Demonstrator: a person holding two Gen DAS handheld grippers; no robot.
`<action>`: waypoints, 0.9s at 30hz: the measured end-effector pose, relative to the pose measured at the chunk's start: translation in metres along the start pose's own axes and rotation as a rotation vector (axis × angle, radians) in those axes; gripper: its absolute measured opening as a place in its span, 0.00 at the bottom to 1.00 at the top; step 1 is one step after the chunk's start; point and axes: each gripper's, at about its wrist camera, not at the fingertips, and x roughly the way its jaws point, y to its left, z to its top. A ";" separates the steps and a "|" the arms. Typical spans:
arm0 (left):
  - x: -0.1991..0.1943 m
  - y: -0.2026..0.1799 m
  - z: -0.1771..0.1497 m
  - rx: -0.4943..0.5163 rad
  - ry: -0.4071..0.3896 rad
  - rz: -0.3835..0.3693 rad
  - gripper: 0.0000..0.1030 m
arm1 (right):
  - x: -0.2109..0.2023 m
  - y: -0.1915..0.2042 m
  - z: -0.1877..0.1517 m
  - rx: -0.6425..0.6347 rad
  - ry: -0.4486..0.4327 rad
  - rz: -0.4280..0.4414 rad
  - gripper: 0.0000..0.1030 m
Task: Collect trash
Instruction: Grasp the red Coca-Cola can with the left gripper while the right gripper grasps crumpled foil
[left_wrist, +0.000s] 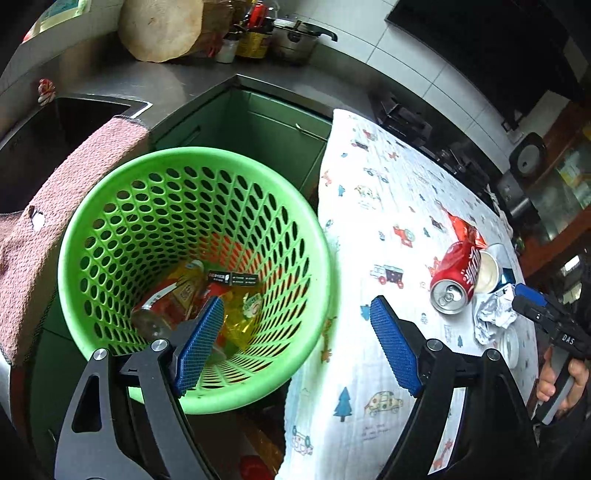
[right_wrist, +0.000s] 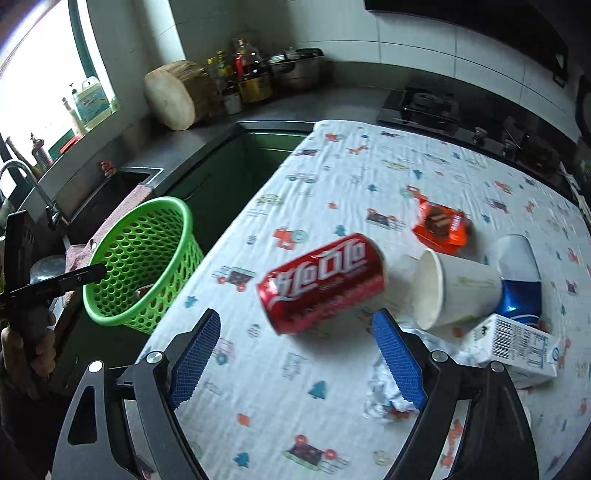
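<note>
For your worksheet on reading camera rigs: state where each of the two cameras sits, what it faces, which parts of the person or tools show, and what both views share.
Left wrist: on the left gripper, jaws open, looking down into the green basket; the right gripper and hand show at right.
Right wrist: on the right gripper, jaws open, facing the red can and paper cup on the tablecloth; the left gripper shows at left.
Shared: basket, can, cup, tablecloth, sink.
</note>
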 end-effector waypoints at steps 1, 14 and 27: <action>0.002 -0.007 0.001 0.008 0.004 -0.005 0.78 | -0.001 -0.010 -0.002 0.015 0.005 -0.008 0.79; 0.025 -0.085 0.018 0.137 0.034 -0.035 0.81 | 0.034 -0.057 -0.021 0.060 0.090 -0.042 0.79; 0.065 -0.161 0.024 0.295 0.094 -0.121 0.81 | 0.047 -0.059 -0.035 -0.034 0.128 -0.125 0.79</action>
